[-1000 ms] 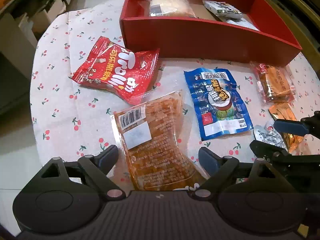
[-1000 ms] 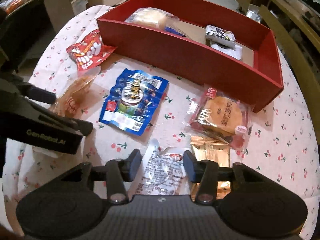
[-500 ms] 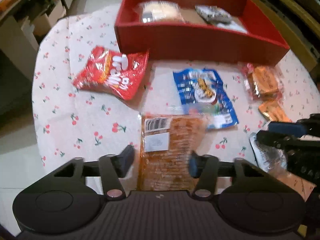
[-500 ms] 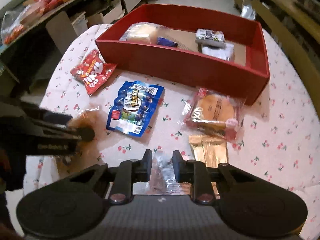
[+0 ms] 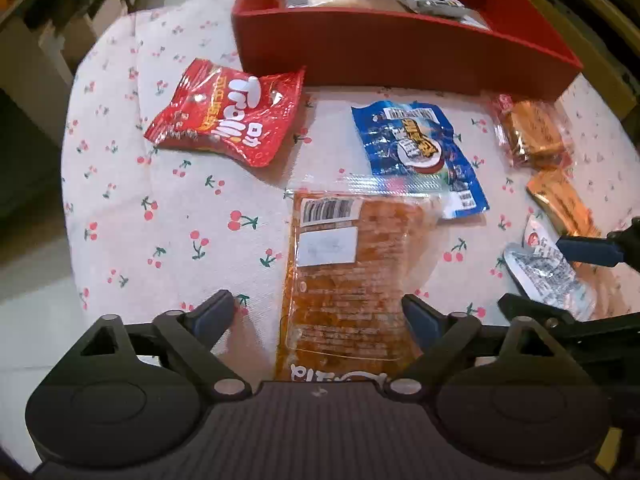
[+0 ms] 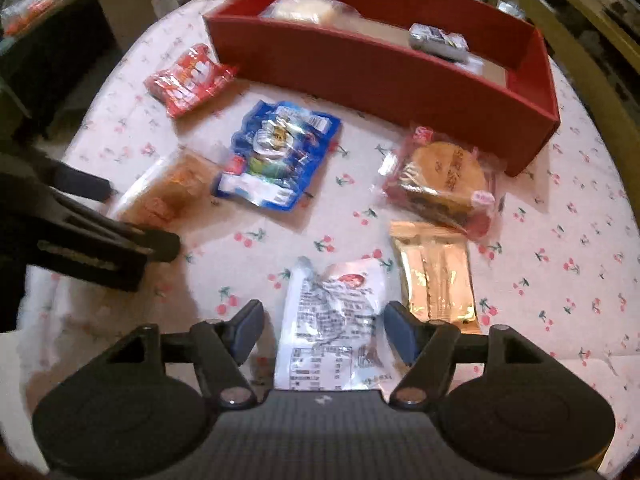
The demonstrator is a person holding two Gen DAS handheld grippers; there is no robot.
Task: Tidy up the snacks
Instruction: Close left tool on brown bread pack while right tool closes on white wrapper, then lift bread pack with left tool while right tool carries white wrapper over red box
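An orange snack packet (image 5: 352, 272) with a barcode label lies flat on the cherry-print cloth, between the fingers of my left gripper (image 5: 316, 312). That gripper's jaws are opening and its pads stand off the packet. A crumpled white packet (image 6: 332, 320) lies between the fingers of my right gripper (image 6: 324, 324). Its jaws are opening too, with a gap on both sides. The red box (image 5: 400, 52) stands at the back with a bun and small packets inside. From the left wrist view, the white packet (image 5: 548, 280) shows at the right edge.
On the cloth lie a red gummy bag (image 5: 232, 120), a blue packet (image 5: 416, 148), a round cake in clear wrap (image 6: 444, 176) and a gold packet (image 6: 436, 276). The round table drops off at the left. Chairs and shelves stand around it.
Half a second ago both grippers had closed in on their packets, the right one fully shut. Both now stand wider, the packets lie loose on the cloth, and the orange packet has turned straighter.
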